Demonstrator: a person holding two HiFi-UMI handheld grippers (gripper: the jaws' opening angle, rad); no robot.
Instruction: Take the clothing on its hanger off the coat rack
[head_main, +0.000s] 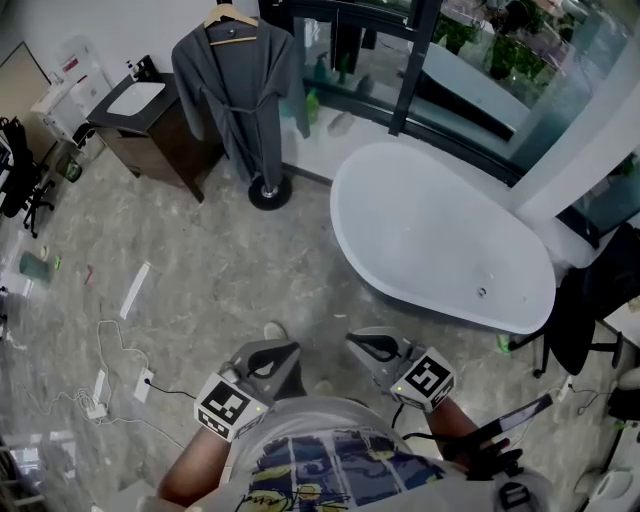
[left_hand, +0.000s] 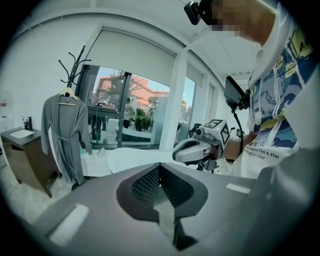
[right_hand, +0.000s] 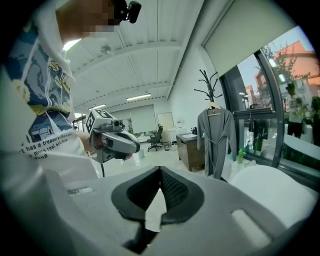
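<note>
— Upper left of the frame, what hangs?
— Grey robe (head_main: 235, 95) on its hanger (head_main: 231, 17), on the coat rack (head_main: 268, 190).
— And the fingers?
— Left gripper (head_main: 278, 352) and right gripper (head_main: 364, 344), bottom centre: clenched, empty. Shirt (right_hand: 45, 145) reads "has a treasure".

Far ahead: robe (head_main: 238, 95) on hanger (head_main: 231, 17), hung on coat rack (head_main: 268, 192) | left of rack: counter (head_main: 160, 150) | right, nearer: bathtub (head_main: 440, 250) | closest in: left claw (head_main: 278, 352) and right claw (head_main: 364, 343) side by side, apart, well short of the rack
</note>
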